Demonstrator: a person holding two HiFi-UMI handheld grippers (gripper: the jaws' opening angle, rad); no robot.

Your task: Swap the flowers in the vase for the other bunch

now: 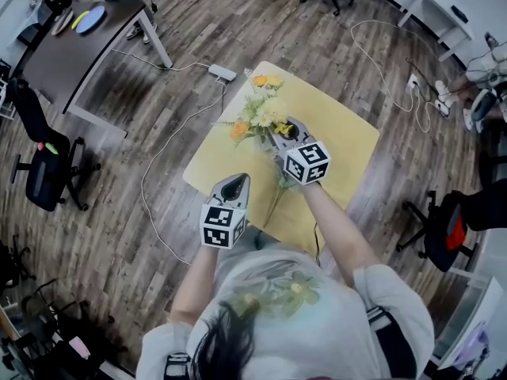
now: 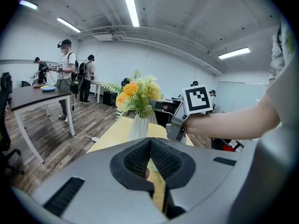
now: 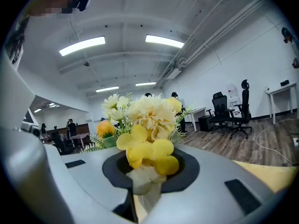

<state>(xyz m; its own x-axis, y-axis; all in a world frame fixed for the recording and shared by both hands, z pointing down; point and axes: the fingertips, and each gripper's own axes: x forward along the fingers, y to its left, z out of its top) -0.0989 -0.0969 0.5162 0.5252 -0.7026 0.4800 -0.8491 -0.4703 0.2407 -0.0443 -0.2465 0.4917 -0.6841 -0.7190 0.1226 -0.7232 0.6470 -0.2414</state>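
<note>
A wood-plank floor [image 1: 198,22] spread under a square yellow counter [image 1: 341,145], with a white cable [image 1: 150,172] trailing across the boards at its left side. On the counter stood a full bunch of cream and orange flowers [image 2: 135,94] with green fronds, set upright in a white ribbed vase [image 2: 138,127] toward the far side.

The right hand-held gripper [image 1: 285,131] was held just beside that bunch, on the near side of it. Its jaws were pinched on the other bunch [image 3: 147,150], small yellow blooms with pale petals under them, gripped close below the flower heads. That bunch's thin green stem [image 1: 275,200] hung back over the counter toward the person.

The left hand-held gripper [image 1: 236,182] hovered over the counter's near left edge, apart from the vase and pointing toward it. Its ribbed pads were pressed together at the tips, and I could make out nothing caught between them.
</note>
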